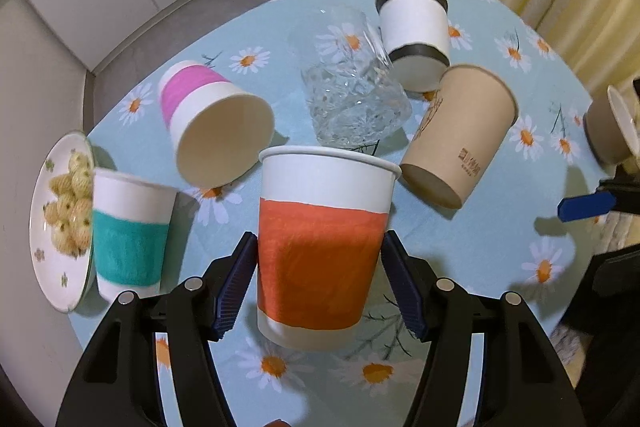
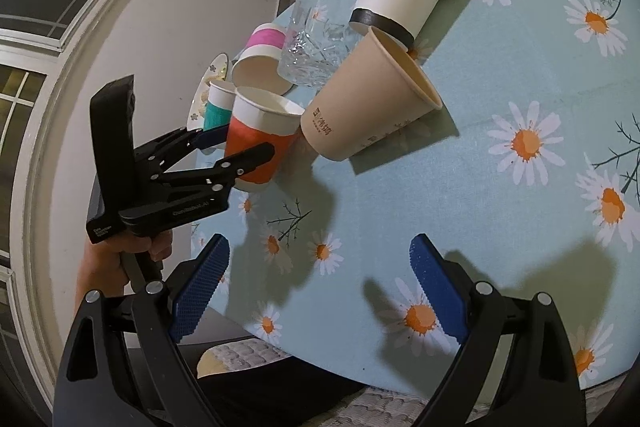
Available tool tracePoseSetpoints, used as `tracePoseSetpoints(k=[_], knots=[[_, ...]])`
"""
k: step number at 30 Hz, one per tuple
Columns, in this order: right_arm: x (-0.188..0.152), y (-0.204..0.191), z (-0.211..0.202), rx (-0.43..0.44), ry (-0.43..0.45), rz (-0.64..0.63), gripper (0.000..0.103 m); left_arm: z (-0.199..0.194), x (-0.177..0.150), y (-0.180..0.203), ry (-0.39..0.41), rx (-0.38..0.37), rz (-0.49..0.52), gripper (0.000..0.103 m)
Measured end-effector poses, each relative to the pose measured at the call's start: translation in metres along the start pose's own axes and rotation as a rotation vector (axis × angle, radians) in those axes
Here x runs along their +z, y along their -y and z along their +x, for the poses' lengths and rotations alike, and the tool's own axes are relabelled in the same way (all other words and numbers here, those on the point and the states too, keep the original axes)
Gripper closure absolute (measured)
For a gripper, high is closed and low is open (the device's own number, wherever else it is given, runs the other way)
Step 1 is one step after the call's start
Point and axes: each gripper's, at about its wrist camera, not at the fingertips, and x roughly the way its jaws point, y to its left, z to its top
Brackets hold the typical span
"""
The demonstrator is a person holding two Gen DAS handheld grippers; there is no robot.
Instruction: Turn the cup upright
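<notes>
The left claw (image 1: 318, 283) grips the orange cup (image 1: 320, 251) on both sides. The cup stands up straight, mouth up, near the edge of the flowery surface (image 1: 480, 251). The right claw (image 2: 320, 287) is open wide and holds nothing.

Grey cup (image 1: 608, 125) cut off at right edge. Plate (image 2: 214, 75) mostly hidden behind cups. Kraft cup's print (image 1: 472, 161) too small to read.
</notes>
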Motion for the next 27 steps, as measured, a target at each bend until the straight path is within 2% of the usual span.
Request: tracePoseSetpoints(k=[3, 9, 11, 17, 22, 27], knots=[[-0.001, -0.001, -0.007, 0.032, 0.007, 0.001, 0.012, -0.013, -0.008, -0.003, 0.008, -0.034, -0.074, 0.041], [-0.008, 0.001, -0.027, 0.059, 0.019, -0.016, 0.012, -0.036, -0.037, 0.003, 0.040, -0.159, -0.293, 0.041], [-0.011, 0.003, -0.031, 0.069, 0.017, -0.010, 0.012, -0.036, -0.052, 0.007, 0.033, -0.180, -0.390, 0.041], [-0.025, 0.008, -0.038, 0.093, 0.000, 0.002, 0.012, -0.030, -0.088, 0.025, 0.033, -0.251, -0.584, 0.041], [-0.033, 0.013, -0.042, 0.110, -0.016, 0.013, 0.012, -0.022, -0.102, 0.046, 0.029, -0.332, -0.699, 0.041], [-0.041, 0.024, -0.056, 0.135, 0.005, 0.035, 0.012, -0.014, -0.099, 0.071, 0.025, -0.354, -0.717, 0.041]])
